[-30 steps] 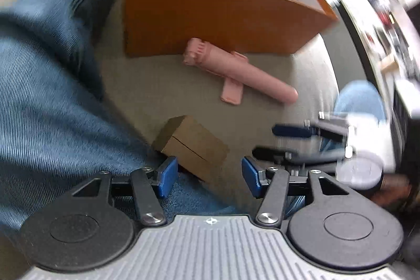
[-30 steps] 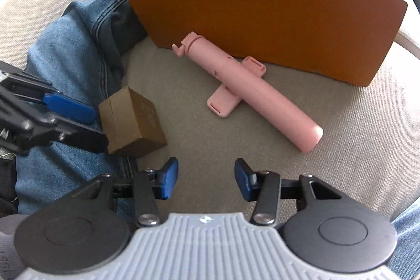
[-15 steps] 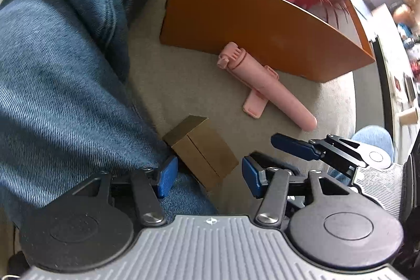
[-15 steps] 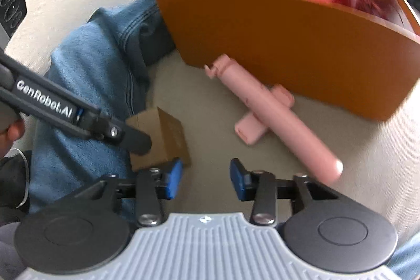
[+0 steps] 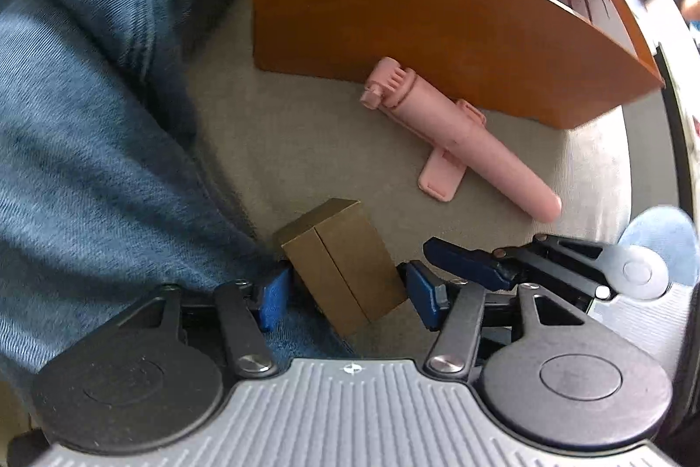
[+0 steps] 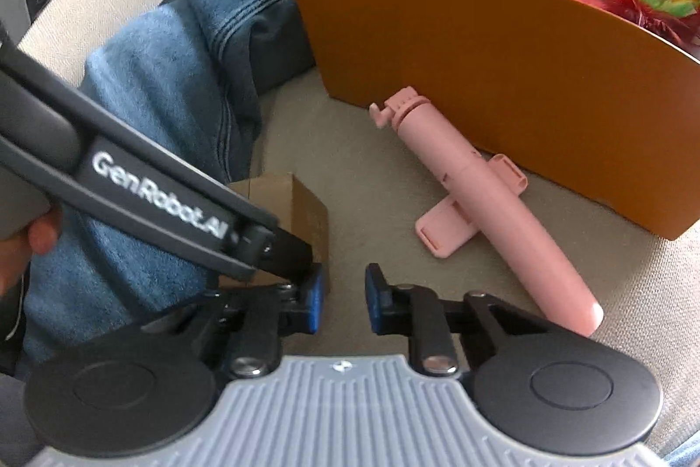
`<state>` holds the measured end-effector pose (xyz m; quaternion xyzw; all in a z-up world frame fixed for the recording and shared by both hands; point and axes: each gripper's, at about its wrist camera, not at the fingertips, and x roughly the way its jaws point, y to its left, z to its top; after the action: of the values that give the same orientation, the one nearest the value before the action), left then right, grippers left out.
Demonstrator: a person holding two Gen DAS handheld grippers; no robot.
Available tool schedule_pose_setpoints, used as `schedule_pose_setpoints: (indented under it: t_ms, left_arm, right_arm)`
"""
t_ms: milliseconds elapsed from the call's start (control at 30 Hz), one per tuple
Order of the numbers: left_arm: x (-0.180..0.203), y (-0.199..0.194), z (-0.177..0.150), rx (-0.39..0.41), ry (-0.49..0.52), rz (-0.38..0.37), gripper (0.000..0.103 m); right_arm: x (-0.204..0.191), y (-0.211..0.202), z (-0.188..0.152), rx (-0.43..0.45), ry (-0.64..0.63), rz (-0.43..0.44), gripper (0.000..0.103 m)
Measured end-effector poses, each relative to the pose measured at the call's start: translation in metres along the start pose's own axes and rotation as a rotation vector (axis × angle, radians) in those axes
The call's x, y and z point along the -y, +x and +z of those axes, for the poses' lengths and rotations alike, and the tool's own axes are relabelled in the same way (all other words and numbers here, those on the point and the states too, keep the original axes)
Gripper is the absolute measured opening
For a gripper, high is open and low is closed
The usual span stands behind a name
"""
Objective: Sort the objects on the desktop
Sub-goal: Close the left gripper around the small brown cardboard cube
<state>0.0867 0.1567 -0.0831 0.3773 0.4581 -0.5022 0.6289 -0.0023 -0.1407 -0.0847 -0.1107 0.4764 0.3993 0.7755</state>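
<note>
I'm lining up my left tongs [image 5: 345, 292] around the small brown box [image 5: 341, 265] sitting against my jeans on the sofa cushion, jaws released, not squeezing yet. Right tongs [image 6: 343, 298] are narrowing on nothing. Next I'm clamping, then lifting toward the orange bin [image 5: 415, 29].

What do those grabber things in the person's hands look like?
Both grippers, left gripper and right gripper, have black metal arms, blue fingertips, round black discs and a ribbed grey base. One has white lettering on its side. The person wears blue jeans.
</note>
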Motion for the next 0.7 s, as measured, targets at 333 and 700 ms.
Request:
schedule_pose_setpoints:
  t_ms: [333, 700]
  left_arm:
    - [0.015, 0.001, -0.004, 0.017, 0.251, 0.013, 0.066]
    - [0.009, 0.005, -0.002, 0.018, 0.178, 0.006, 0.061]
  right_arm:
    - [0.006, -0.003, -0.012, -0.014, 0.03, 0.019, 0.021]
    - [0.008, -0.016, -0.011, 0.033, -0.02, -0.088, 0.026]
